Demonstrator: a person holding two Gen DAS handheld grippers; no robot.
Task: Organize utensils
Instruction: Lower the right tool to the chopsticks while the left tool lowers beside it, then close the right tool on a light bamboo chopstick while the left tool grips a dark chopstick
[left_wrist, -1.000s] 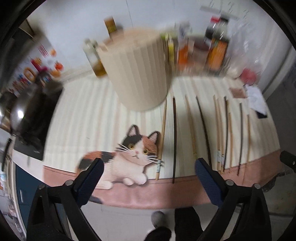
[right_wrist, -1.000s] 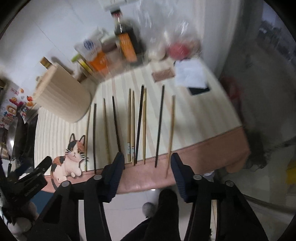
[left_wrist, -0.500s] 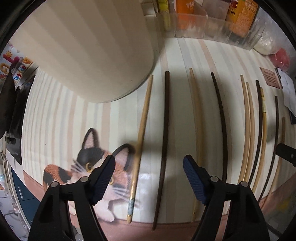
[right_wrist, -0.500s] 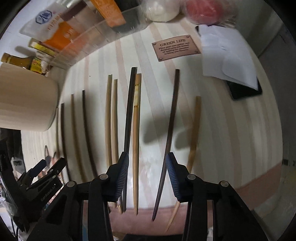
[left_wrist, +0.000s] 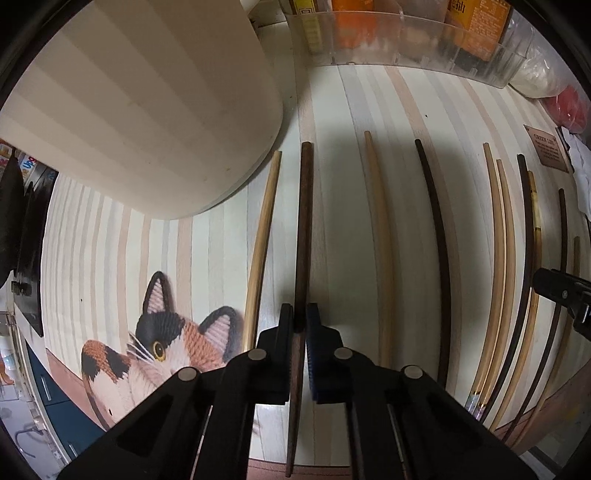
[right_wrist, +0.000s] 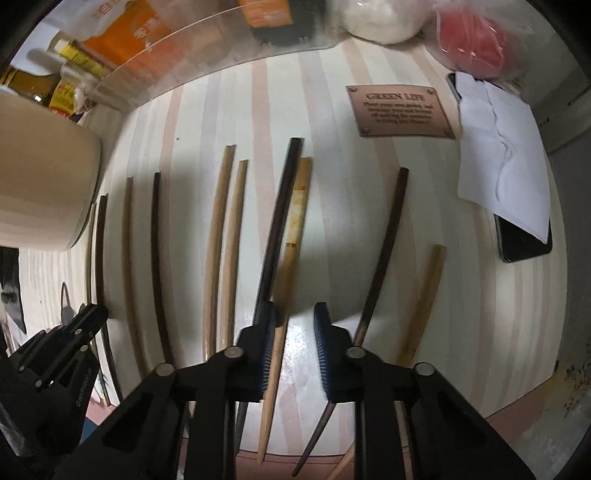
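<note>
Several chopsticks, light and dark, lie side by side on the striped tablecloth (left_wrist: 332, 110). My left gripper (left_wrist: 300, 321) points down and is shut on a dark brown chopstick (left_wrist: 304, 221), the second from the left, beside a light one (left_wrist: 262, 236). My right gripper (right_wrist: 293, 321) is low over the right-hand group with its jaws closing. A light wooden chopstick (right_wrist: 295, 229) lies between them against the left pad, while the right pad stands apart from it. A black chopstick (right_wrist: 280, 206) runs under the left finger and a dark brown one (right_wrist: 388, 236) under the right.
A tall beige round container (left_wrist: 147, 110) stands at the back left. A clear organiser (left_wrist: 399, 44) of bottles lines the back. A brown label (right_wrist: 399, 110), white paper (right_wrist: 502, 147) and a phone (right_wrist: 524, 236) lie to the right. The table's front edge is just below the fingers.
Both grippers came down close to the table. The left jaws went from wide open to shut on the dark brown chopstick. The right jaws narrowed around the light chopstick.
</note>
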